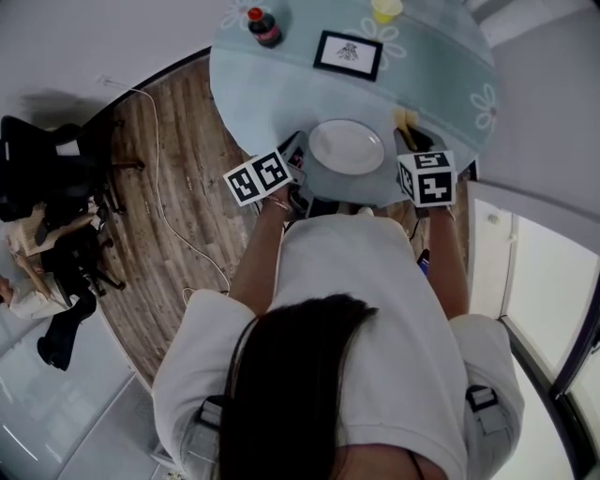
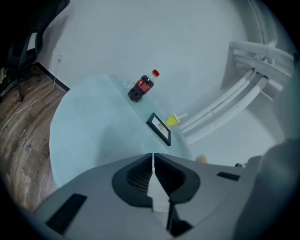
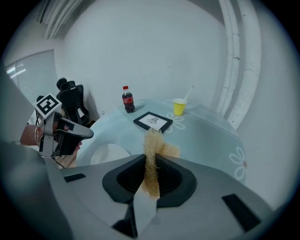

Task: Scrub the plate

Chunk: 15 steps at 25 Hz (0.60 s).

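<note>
The white plate (image 1: pixel 346 146) lies on the round table near its front edge; in the right gripper view the plate (image 3: pixel 110 153) shows left of the jaws. My right gripper (image 3: pixel 150 158) is shut on a tan scrubbing sponge (image 3: pixel 152 140), which sticks up past the jaw tips. In the head view that right gripper (image 1: pixel 409 138) hangs just right of the plate with the sponge (image 1: pixel 404 119) at its tip. My left gripper (image 2: pixel 153 155) is shut with nothing between its jaws. In the head view the left gripper (image 1: pixel 297 153) sits at the plate's left rim.
The table wears a pale blue cloth (image 1: pixel 441 66) with flower prints. At its far side stand a cola bottle (image 1: pixel 263 26), a black picture frame (image 1: pixel 348 54) and a yellow cup (image 1: pixel 385 9) with a straw. A cable (image 1: pixel 159 178) runs over the wooden floor on the left.
</note>
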Available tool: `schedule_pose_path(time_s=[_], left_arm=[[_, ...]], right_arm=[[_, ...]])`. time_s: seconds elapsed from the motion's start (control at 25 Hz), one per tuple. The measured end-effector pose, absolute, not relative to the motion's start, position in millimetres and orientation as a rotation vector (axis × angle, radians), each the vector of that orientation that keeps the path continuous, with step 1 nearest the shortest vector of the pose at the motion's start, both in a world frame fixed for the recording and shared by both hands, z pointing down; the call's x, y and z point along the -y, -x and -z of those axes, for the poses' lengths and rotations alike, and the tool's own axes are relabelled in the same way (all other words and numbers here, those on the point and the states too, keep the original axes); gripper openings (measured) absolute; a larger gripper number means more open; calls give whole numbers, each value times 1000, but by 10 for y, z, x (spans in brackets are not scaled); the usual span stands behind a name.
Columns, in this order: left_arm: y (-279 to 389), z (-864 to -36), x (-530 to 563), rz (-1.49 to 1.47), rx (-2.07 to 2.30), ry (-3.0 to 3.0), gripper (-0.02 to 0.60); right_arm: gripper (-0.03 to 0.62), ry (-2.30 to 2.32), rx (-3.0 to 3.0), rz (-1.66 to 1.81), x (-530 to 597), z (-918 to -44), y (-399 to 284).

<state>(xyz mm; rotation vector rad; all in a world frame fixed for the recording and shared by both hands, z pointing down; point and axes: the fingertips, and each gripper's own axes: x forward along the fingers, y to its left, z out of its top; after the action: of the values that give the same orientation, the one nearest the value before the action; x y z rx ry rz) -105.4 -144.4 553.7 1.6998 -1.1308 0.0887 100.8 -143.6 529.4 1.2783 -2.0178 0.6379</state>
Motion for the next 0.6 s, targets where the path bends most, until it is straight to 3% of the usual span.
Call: schedule_pose_path(time_s=[0.6], left_arm=[[1009,-5138,1548,-140,1252,-1856,17]], right_arm=[[67,-1447,1913,-600,1698,-5228,-1617]])
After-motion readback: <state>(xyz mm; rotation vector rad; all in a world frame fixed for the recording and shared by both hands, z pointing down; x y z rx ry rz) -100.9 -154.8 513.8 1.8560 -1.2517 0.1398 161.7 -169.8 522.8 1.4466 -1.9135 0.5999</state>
